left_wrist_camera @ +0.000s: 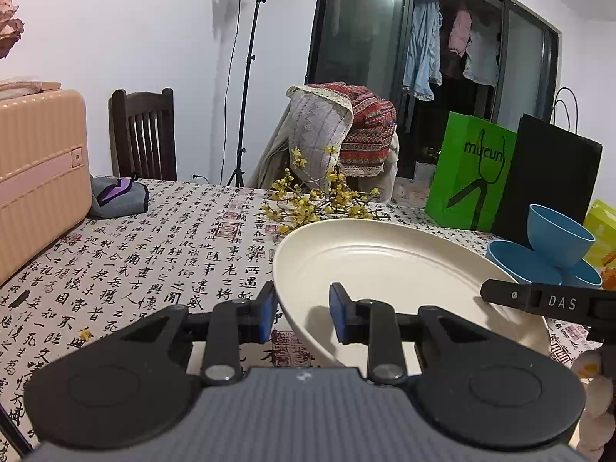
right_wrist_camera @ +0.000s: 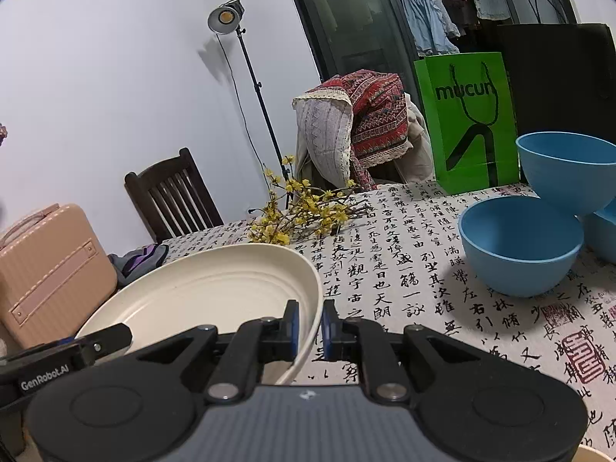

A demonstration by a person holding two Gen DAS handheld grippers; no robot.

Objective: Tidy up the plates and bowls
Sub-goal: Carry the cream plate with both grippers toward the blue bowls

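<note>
Both grippers carry one cream plate (left_wrist_camera: 385, 265) above the table (left_wrist_camera: 161, 254), so the step in hand looks like moving this plate toward wherever the plates are to be gathered.

The right gripper (right_wrist_camera: 310, 327) has its fingers nearly closed, pinching the plate's (right_wrist_camera: 208, 288) right rim between the blue pads. The left gripper (left_wrist_camera: 304, 313) straddles the left rim with its fingers a little way apart: one pad sits outside the rim and the other inside over the plate's floor. Whether both pads press on it I cannot tell.

The plate is empty and tilted, held clear of the calligraphy-print cloth.

To the right stand blue bowls: the nearest blue bowl (right_wrist_camera: 519, 246) is empty and upright on the table, and behind it a second blue bowl (right_wrist_camera: 569, 169) leans, tipped, on a third at the frame's edge.

The next move probably calls for keeping both hands level with each other and setting the plate down flat, clear of the bowls and the yellow flower sprigs (right_wrist_camera: 304, 211).
</note>
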